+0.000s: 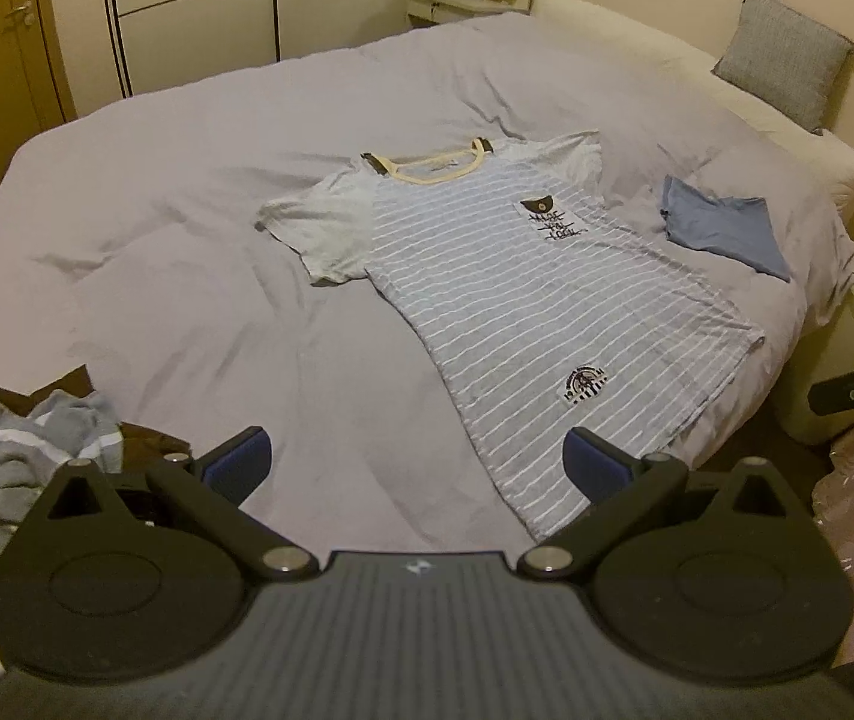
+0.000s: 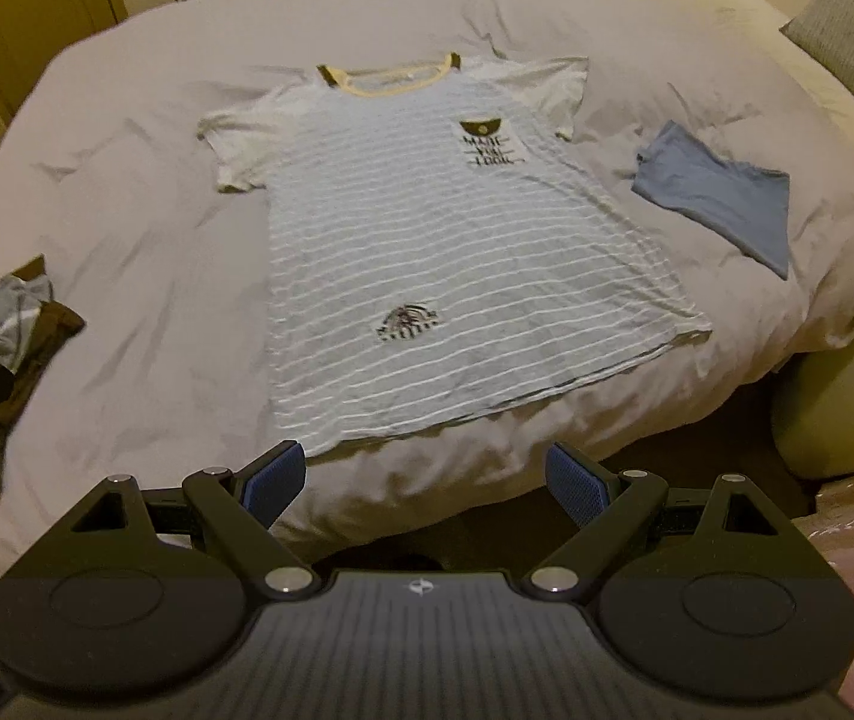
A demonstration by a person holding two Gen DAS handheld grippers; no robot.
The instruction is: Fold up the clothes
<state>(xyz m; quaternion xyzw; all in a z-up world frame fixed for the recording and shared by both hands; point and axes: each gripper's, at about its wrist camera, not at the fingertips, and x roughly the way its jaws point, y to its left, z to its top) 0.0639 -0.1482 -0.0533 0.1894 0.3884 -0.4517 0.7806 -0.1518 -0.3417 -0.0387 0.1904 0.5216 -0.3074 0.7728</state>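
One blue garment [image 2: 721,204] is already lying folded on the bed [image 2: 156,228], ahead and to the right of the right hand-held gripper [image 2: 427,480], so that piece looks done. The striped T-shirt [image 2: 445,276] is lying spread flat, front up, straight ahead of both hand-held grippers, collar at the far end and hem nearest; no fold is showing in it yet, so I judge its folding is only about to begin. A crumpled pile of clothes [image 1: 24,456] is waiting to the left of the left hand-held gripper [image 1: 420,468], apparently still to be folded.

Both hand-held grippers are tilting down toward the bed. The left one is hovering with its jaws spread wide, nothing between them; its right finger is sitting over the T-shirt's near left hem corner, though whether it touches the cloth I cannot tell. The right one is hanging over the near edge of the bed, just short of the hem, jaws likewise spread and empty. Each is showing at the edge of the other's view.
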